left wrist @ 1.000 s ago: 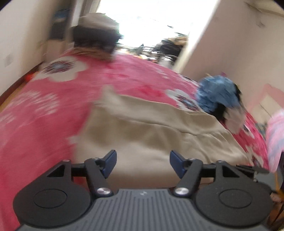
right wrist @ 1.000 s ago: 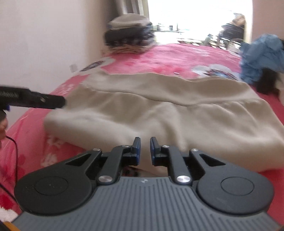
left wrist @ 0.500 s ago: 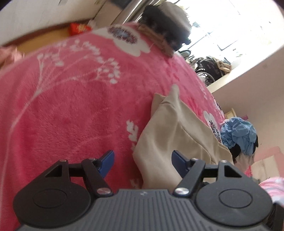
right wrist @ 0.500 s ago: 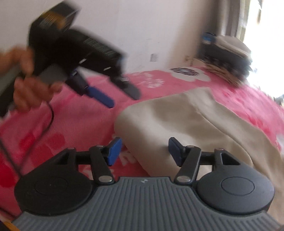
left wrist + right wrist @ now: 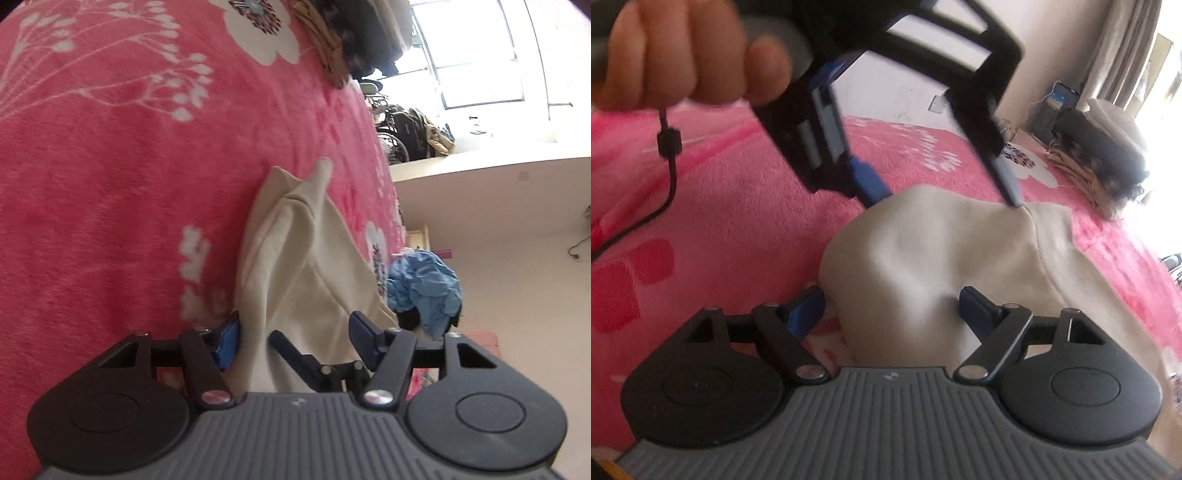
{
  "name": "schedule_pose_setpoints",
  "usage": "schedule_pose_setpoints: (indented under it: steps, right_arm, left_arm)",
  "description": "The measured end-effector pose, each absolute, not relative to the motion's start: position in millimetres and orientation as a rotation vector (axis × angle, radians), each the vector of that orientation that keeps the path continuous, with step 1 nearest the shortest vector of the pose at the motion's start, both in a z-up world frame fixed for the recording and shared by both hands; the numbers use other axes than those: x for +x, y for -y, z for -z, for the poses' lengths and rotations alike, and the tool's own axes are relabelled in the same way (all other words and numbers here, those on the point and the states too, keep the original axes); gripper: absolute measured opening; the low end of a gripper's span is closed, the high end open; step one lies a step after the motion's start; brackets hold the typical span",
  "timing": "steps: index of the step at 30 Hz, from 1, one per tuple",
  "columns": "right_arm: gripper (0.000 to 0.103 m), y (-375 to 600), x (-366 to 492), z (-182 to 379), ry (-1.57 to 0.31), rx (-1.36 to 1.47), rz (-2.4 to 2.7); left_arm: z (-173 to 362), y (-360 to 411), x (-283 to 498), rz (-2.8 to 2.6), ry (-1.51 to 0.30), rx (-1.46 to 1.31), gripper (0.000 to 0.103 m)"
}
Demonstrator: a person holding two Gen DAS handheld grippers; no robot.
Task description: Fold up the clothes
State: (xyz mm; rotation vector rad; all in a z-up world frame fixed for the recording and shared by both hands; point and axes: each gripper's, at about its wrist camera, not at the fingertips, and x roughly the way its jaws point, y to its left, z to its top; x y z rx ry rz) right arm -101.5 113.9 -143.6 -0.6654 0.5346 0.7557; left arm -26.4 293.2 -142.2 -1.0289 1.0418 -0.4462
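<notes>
The blanket (image 5: 110,177) under my tools is pink fleece, fuzzy and matt. The cream garment (image 5: 945,251) is soft, thick knit cloth, smooth and dull. My right gripper (image 5: 892,308) has matt black plastic arms, blue pads, shiny metal rivets and a ribbed grey body; my left gripper (image 5: 291,334) is made the same.

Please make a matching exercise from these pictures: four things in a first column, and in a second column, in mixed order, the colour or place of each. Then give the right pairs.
Things
1. folded garment
2. blanket
3. crumpled cloth
4. stack of folded clothes

Descriptions
A. pink with white flowers
B. blue
C. at the far end of the bed, by the curtain
D. beige, between the open jaws of both grippers

Pairs: 1-D, 2-A, 3-B, 4-C
</notes>
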Motion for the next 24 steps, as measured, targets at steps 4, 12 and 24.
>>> schedule_pose_setpoints:
  steps: [4, 12, 24]
  right_arm:
    - [0.049, -119, -102, 141, -0.525, -0.695, -0.706]
    - [0.018, -84, -97, 92, -0.486, -0.374, -0.568]
    - [0.017, 43, -108, 25, -0.375, 0.198, -0.387]
  left_arm:
    - [134, -293, -25, 0.46, -1.011, -1.019, 0.062]
    - [129, -321, -21, 0.354, -0.894, -1.112, 0.07]
    - [158, -222, 19, 0.393, -0.983, -1.024, 0.069]
